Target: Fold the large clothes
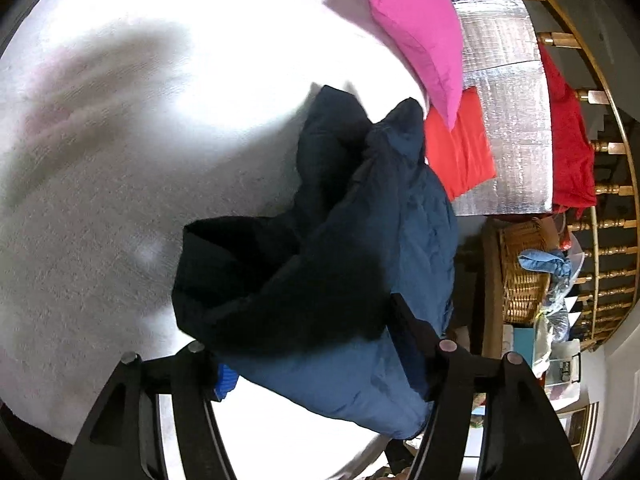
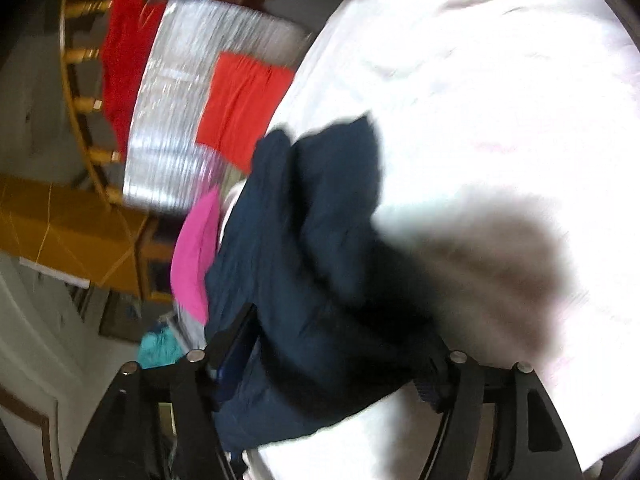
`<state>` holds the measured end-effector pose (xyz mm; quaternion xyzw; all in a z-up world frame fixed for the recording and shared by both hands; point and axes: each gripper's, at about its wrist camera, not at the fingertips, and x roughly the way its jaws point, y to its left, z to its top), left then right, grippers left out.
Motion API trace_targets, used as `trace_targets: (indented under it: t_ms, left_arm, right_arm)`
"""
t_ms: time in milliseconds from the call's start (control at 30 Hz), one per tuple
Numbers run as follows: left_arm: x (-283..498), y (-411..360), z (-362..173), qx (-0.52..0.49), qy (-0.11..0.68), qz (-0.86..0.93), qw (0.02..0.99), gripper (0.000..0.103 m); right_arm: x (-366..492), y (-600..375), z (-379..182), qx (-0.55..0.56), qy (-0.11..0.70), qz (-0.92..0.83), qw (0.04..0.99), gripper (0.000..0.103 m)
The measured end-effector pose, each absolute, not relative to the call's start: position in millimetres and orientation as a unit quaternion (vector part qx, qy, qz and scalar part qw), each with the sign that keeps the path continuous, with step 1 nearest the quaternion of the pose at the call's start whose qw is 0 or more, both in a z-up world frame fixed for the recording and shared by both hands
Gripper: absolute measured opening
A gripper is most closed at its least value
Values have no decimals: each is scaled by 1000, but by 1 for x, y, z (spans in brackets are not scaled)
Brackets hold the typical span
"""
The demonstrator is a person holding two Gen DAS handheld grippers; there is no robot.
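Two hand-held grippers, each seen from its own wrist camera, both over a white bed.

Left gripper: fingers spread wide w/ a bunched navy garment filling the gap between them. Cloth presses against the right finger and covers the left one's tip; can't tell if the grip is truly clamped or the cloth just drapes through.

Right gripper: same picture, garment bulging between its spread fingers, frame motion-blurred. Grip state can't be told here either.

Garment: dark navy, puffy, crumpled into a thick bundle. Long axis runs from the grippers away toward the far side; two rounded lobes at the far end. A small blue ribbed patch shows near the left gripper's left finger.

Surface: white bedspread, very bright, w/ a soft grey shadow on it.

Room, left-wrist view: pink pillow far right, touching an orange-red cloth that lies on a silver quilted sheet. Red garment beside a wooden railing. Wicker basket near right, w/ a light blue cloth at its edge.
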<state>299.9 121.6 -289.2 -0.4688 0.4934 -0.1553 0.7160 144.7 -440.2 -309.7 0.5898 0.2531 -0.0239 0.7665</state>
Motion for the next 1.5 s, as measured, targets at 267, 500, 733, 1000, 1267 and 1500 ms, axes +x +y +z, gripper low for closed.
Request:
trace_targets:
  t_ms: [267, 500, 733, 1000, 1267, 1500]
  left_arm:
    - [301, 119, -279, -452, 456, -145, 753, 56]
    - [309, 115, -291, -417, 489, -121, 757, 60]
    - [303, 121, -267, -403, 484, -123, 767, 60]
    - [288, 127, -209, -291, 413, -66, 860, 65]
    - [297, 78, -205, -143, 401, -58, 903, 75]
    - [324, 58, -245, -104, 483, -29, 869, 79]
  right_arm:
    - [150, -426, -288, 504, 238, -65, 827, 48]
    - [158, -421, -294, 468, 279, -94, 833, 47]
    - [141, -437, -279, 496, 269, -114, 818, 68]
    - [127, -454, -221, 439, 236, -123, 858, 72]
    - [189, -412, -209, 319, 318, -71, 890, 43]
    - [226, -406, -254, 303, 391, -77, 866, 41]
